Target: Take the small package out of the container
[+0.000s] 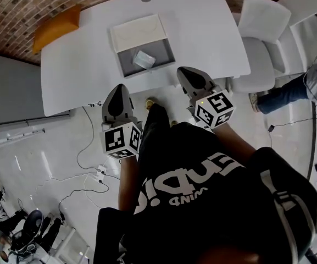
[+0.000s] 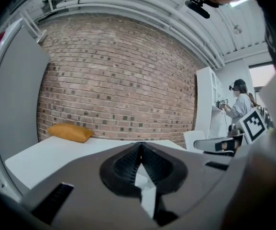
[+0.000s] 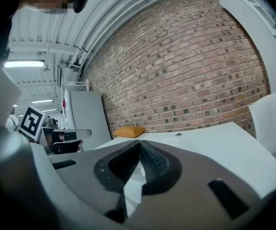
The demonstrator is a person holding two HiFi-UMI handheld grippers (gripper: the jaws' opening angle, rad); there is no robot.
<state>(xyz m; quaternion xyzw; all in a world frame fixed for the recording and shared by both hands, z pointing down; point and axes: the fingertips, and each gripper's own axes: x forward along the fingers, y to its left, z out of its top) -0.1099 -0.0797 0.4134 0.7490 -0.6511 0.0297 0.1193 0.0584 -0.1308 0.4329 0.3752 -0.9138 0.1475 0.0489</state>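
The small package, pale and wrinkled, lies on the grey bottom of the container, a little right of its middle and touching nothing else. The container is a shallow open box, and its cream lid is folded back flat on the far side. It sits near the middle of the white desk, closer to the near edge than to the brick wall.

Both grippers are held on the near side of the desk, apart from the container. The left gripper is over the floor, just short of the desk's front edge. Seen along its own length, its jaws are pressed together at the tips with nothing between them; only the pale desk top shows through the gap lower down. The right gripper sits further forward, its tip showing against the desk's front edge to the right of the container. Its jaws are likewise closed tip to tip and empty. Each gripper points out across the desk, nearly level.

An orange cushion lies on the far left corner of the desk, against the wall. A white chair stands at the right end. The person holding the grippers wears a black shirt with pale lettering. White cables trail over the floor to a power strip below the left gripper. Another person in jeans is at the right edge of the room.
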